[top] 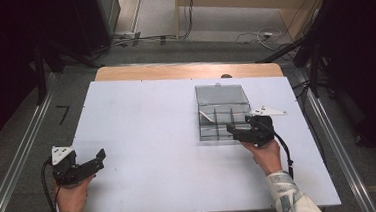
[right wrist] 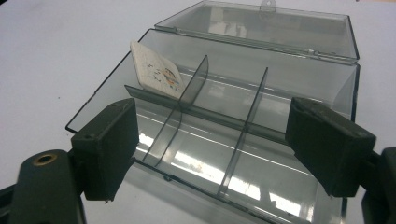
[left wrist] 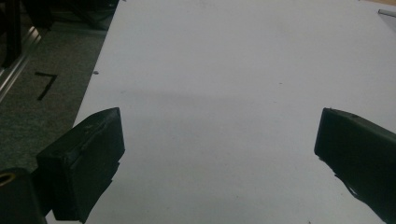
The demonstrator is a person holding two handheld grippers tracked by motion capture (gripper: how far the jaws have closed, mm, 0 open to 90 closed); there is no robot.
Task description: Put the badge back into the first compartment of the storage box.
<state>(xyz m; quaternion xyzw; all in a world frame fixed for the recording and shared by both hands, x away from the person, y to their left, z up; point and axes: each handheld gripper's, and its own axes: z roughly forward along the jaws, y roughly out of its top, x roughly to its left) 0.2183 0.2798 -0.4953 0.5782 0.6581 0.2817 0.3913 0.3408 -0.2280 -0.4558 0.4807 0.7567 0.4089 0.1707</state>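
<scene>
Before the released right claw point(right wrist: 212, 140), a clear divided box point(right wrist: 224, 121) holds perhaps a card point(right wrist: 154, 70).

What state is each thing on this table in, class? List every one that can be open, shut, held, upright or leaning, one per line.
Clear plastic box: open, lid laid back flat on the table, dividers standing inside.
White card: in a far corner compartment, leaning on a divider, not held.
Left claw: open, nothing between its jaws, over bare table.
Right claw: open, at the near edge of the box, jaws spread, gripping nothing.
</scene>
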